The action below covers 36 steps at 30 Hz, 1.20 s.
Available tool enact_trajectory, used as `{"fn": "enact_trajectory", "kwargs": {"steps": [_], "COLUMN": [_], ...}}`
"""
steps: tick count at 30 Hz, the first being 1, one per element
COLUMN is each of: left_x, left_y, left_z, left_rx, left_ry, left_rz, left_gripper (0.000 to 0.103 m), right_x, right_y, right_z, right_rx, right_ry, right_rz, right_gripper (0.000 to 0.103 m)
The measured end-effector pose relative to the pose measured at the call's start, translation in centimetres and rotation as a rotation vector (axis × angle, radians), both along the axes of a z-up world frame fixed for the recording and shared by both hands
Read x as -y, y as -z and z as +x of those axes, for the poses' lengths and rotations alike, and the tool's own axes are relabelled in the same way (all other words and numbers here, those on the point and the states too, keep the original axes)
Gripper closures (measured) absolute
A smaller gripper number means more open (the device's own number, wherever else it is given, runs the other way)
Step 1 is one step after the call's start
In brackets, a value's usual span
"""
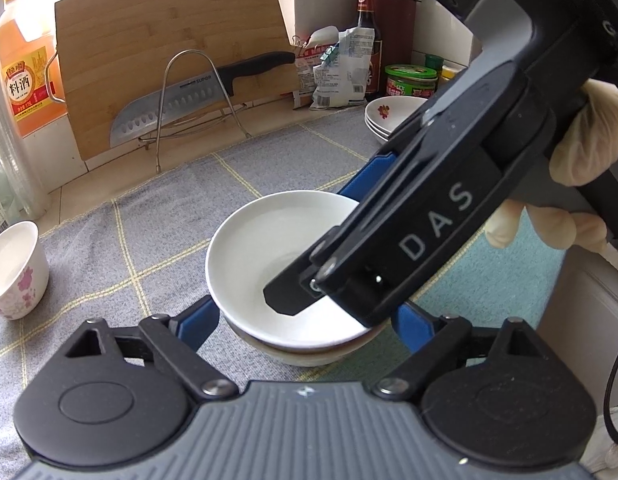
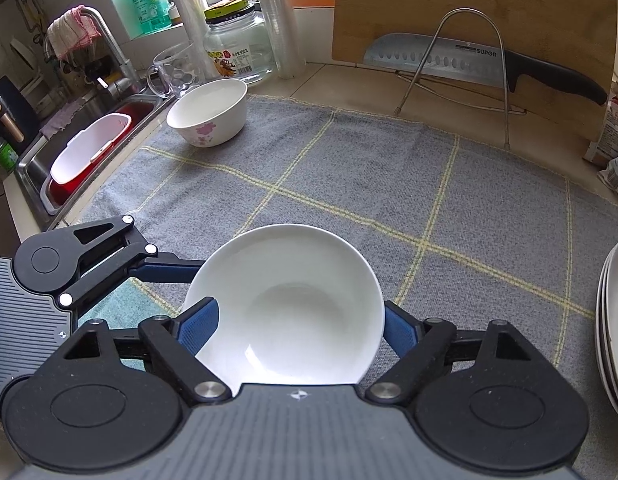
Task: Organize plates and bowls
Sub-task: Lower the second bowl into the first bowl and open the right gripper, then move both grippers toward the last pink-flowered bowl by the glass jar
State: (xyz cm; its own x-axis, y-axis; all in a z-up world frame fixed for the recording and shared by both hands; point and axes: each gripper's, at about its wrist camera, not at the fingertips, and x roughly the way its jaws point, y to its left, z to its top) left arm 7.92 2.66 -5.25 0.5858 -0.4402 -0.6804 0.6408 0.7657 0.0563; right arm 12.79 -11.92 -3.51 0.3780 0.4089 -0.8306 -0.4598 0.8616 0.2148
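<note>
I've got both claws at the plain white bowl, which sits near the front edge of the grey checked cloth on the worktop. My right claw reaches down from the right: one finger lies inside the bowl and the other runs outside its far rim, so the wall is between them, but I cannot tell if they actually pinch it. My left claw has its blue pads spread on either side of the bowl, apart and not squeezing as far as I can see. From the left wrist view there's a second rim showing just under this bowl, so it looks nested on another one already.

Progress, as I judge it: partly done. A stack of floral plates sits behind and to the right of the white bowl, gathered in one pile. Still loose is the pink-flowered bowl, well off to the back left of the white bowl, by the sink. I'd say that one still needs bringing over.

Writing I can read: "DAS" in white on my right claw's body, "SUPOR" on the knife resting in the wire rack against the cutting board behind the white bowl, and "料酒" on the orange bottle left of that board.
</note>
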Motion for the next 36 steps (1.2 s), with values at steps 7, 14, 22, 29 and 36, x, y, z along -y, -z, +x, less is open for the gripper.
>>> {"fn": "enact_trajectory", "kwargs": {"steps": [7, 14, 22, 29, 36], "left_x": [-1.1, -2.0, -3.4, -5.8, -9.3], "left_y": [-0.2, -1.0, -1.9, -3.2, -5.1], "left_z": [-0.4, -1.5, -2.5, -2.8, -2.3], "left_rx": [-0.028, -0.008, 0.033, 0.084, 0.184], "left_ry": [-0.007, -0.02, -0.104, -0.257, -0.344], "left_rz": [-0.021, -0.035, -0.037, -0.03, -0.025], "left_gripper": [0.007, 0.007, 0.006, 0.006, 0.001], "right_x": [0.0, -0.1, -1.5, -2.4, -4.8], "right_y": [-0.6, -1.3, -2.2, -2.8, -4.2], "right_z": [-0.5, -1.1, -1.7, -1.7, -1.7], "right_rx": [0.027, 0.069, 0.147, 0.186, 0.258], "right_ry": [0.0, -0.004, -0.074, -0.152, -0.191], "right_rz": [0.002, -0.01, -0.059, -0.041, -0.031], "right_gripper": [0.001, 0.0, 0.0, 0.0, 0.0]}}
